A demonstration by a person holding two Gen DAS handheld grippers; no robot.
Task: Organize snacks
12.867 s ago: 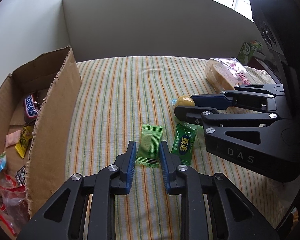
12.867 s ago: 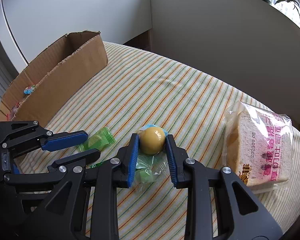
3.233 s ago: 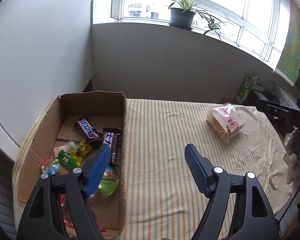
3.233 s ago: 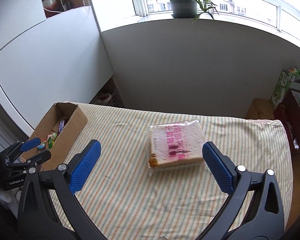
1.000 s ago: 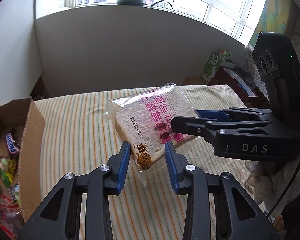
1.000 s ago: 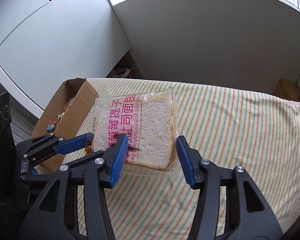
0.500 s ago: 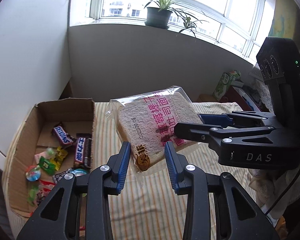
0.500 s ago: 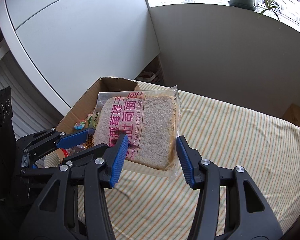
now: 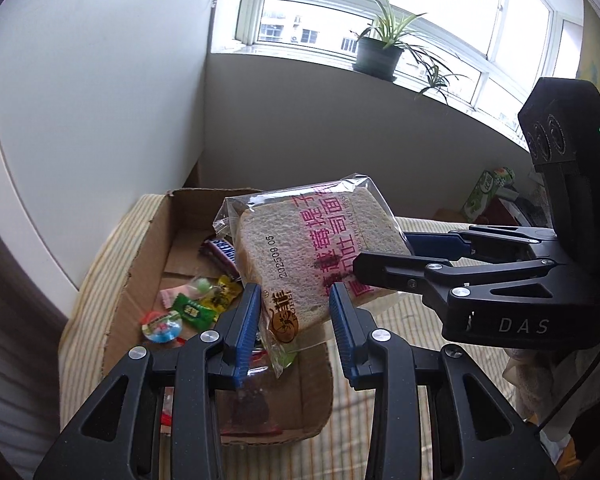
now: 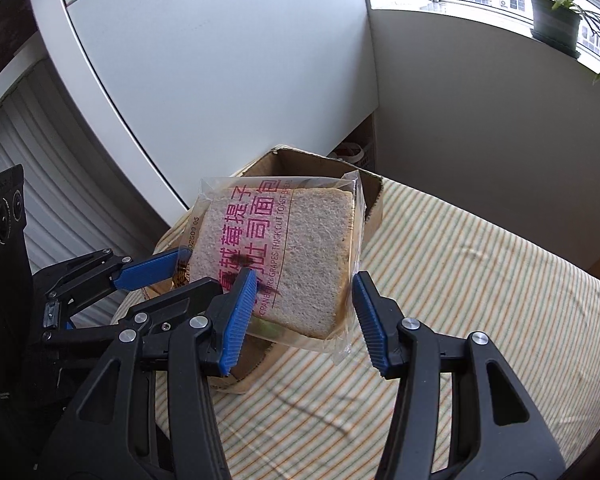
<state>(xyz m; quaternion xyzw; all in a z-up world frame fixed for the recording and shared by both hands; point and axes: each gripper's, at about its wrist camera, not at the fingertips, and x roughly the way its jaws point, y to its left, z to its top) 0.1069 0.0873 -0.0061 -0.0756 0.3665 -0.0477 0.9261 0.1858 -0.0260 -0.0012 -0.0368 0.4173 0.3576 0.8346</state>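
Observation:
A clear bag of sliced toast (image 9: 312, 252) with pink lettering hangs in the air over the cardboard box (image 9: 140, 264). My left gripper (image 9: 296, 320) is shut on its near corner. My right gripper (image 10: 304, 300) is shut on the bag's other edge (image 10: 276, 256); it also shows in the left wrist view (image 9: 384, 258), coming in from the right. The box holds several wrapped candies (image 9: 196, 304) and chocolate bars (image 9: 220, 250). In the right wrist view the bag hides most of the box (image 10: 300, 164).
The box stands at the left end of a bed with a striped cover (image 10: 480, 280). A white cabinet (image 9: 80, 120) rises left of it. A grey wall with a potted plant (image 9: 380, 56) on the sill is behind. A green carton (image 9: 484, 192) stands far right.
Both grippers have carried the toast bag up off the striped cover and leftward, from beside the box to above its open top.

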